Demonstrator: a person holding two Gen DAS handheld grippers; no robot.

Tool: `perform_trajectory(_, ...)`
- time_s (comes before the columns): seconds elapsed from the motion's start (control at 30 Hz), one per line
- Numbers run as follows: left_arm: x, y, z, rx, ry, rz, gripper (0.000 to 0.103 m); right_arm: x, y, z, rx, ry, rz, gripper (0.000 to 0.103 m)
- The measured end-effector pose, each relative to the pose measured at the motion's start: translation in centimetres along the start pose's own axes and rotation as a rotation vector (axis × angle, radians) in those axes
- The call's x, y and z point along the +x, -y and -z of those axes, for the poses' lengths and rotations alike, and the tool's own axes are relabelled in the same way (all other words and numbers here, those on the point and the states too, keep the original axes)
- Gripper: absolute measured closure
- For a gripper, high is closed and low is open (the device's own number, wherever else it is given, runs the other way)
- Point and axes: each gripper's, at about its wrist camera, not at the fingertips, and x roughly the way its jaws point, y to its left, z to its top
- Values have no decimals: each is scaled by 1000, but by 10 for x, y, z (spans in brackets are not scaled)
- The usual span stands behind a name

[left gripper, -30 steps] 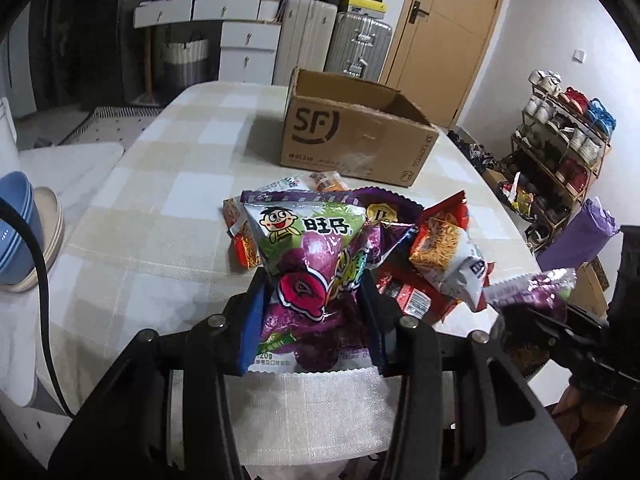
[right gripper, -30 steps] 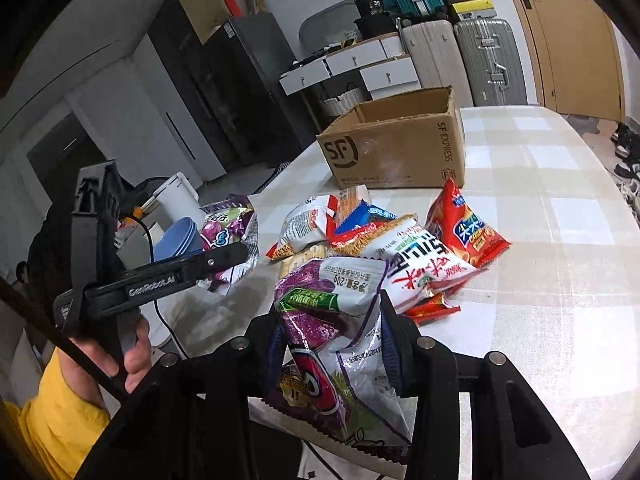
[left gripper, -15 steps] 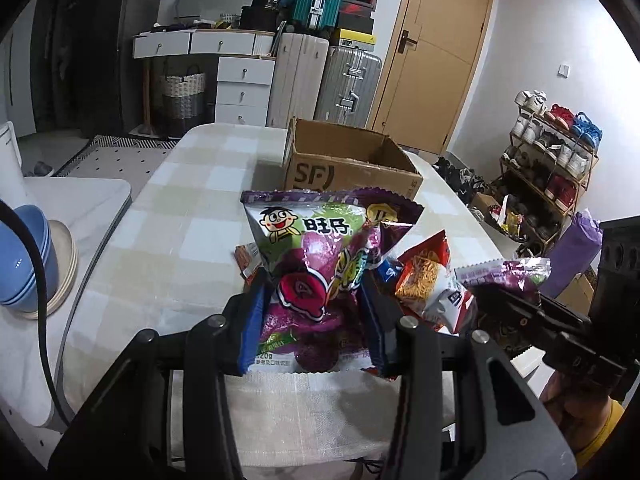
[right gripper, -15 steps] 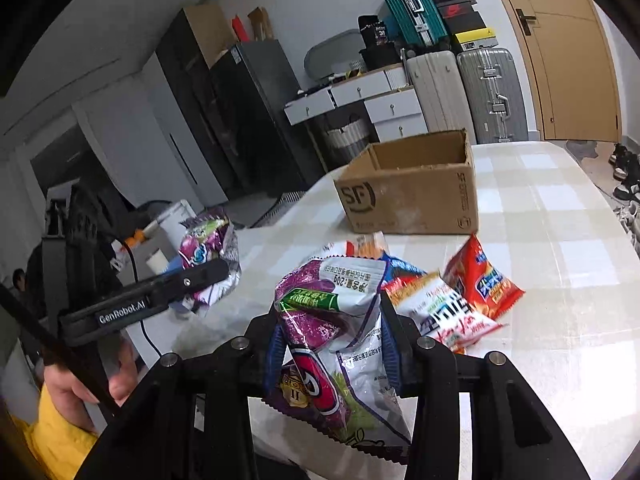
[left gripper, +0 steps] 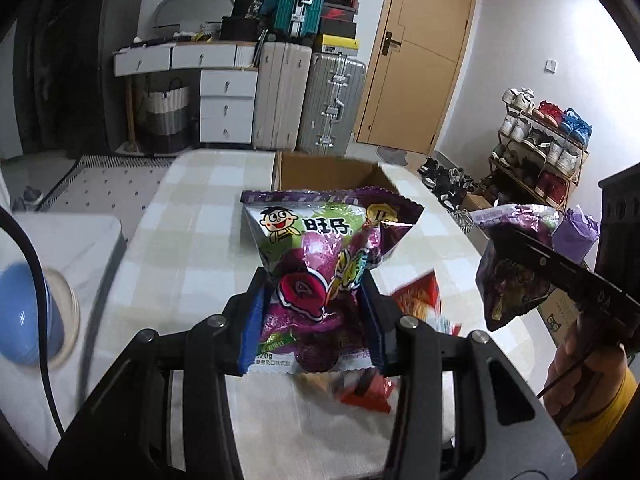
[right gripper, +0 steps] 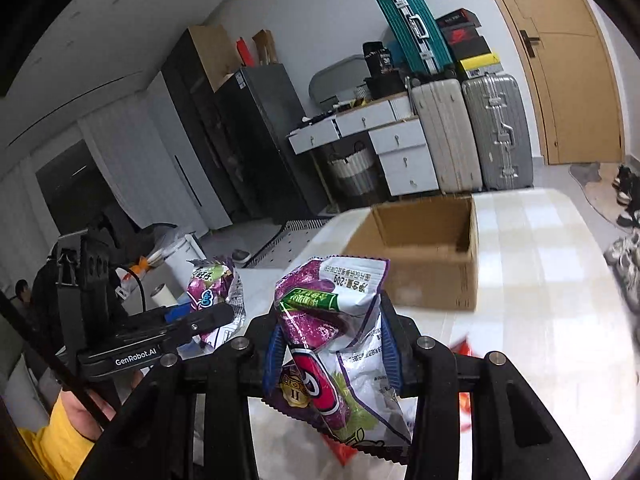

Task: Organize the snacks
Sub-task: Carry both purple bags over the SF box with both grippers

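snacks: two crinkly purple-and-green foil snack bags, one in each gripper, both lifted clear of the checked tablecloth (left gripper: 192,216)
handling: light, air-puffed, soft and slippery; the foil creases rather than resists, so contents could crush under a hard squeeze
where to hold: across the lower half near the sealed bottom edge, as both are taken here; a pinch on the seam alone might slip
left gripper (left gripper: 316,312): blue pads clamped on the front-facing purple bag (left gripper: 320,256), cartoon face and white lettering upright
right gripper (right gripper: 332,348): blue pads pressed together on the back-facing purple bag (right gripper: 336,320), silver print panel showing, top corner folded
looks: glossy, serrated seals, round red-and-white emblem mid-bag on both
target, as i judge it: the open brown cardboard box (right gripper: 432,252) further along the table, well apart from both bags, looking empty from here
left on table: red and orange packets (left gripper: 416,300), blurred, below the bags
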Motion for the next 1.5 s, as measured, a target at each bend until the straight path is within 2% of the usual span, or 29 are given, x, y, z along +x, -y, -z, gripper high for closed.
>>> perform_trajectory(0.1, 2, -1, -32, 3, 12, 1, 63, 6, 0, -28, -4, 10, -7, 62)
perform_trajectory(0.3, 21, -1, -88, -58, 10, 107, 63, 30, 7, -71, -24, 14, 12, 62)
perform_trajectory(0.37, 35, 6, -104, -53, -4, 111, 63, 39, 15, -80, -8, 16, 13, 62)
perform_trajectory(0.5, 71, 18, -127, -45, -36, 109, 63, 61, 29, -97, -24, 25, 47, 62)
perform_trajectory(0.67, 136, 24, -152, -51, -82, 127, 63, 100, 54, -115, -18, 4, 71, 62)
perform_trajectory(0.77, 184, 25, -168, -56, -108, 96, 63, 124, 69, -118, -3, -18, 95, 62)
perform_trajectory(1.0, 280, 19, -172, -40, -203, 39, 63, 180, 99, -121, -24, -101, 176, 62)
perform_trajectory(1.2, 344, 12, -156, -59, -297, 25, 63, 215, 116, -117, -42, -162, 184, 62)
perform_trajectory(1.37, 374, 8, -143, -62, -330, 20, 63, 240, 128, -108, -50, -221, 204, 62)
perform_trajectory(1.47, 389, 5, -132, -65, -386, -3, 63, 252, 134, -101, -50, -261, 229, 62)
perform_trajectory(1.5, 391, 7, -131, -44, -379, -17, 63, 258, 137, -98, -53, -276, 246, 62)
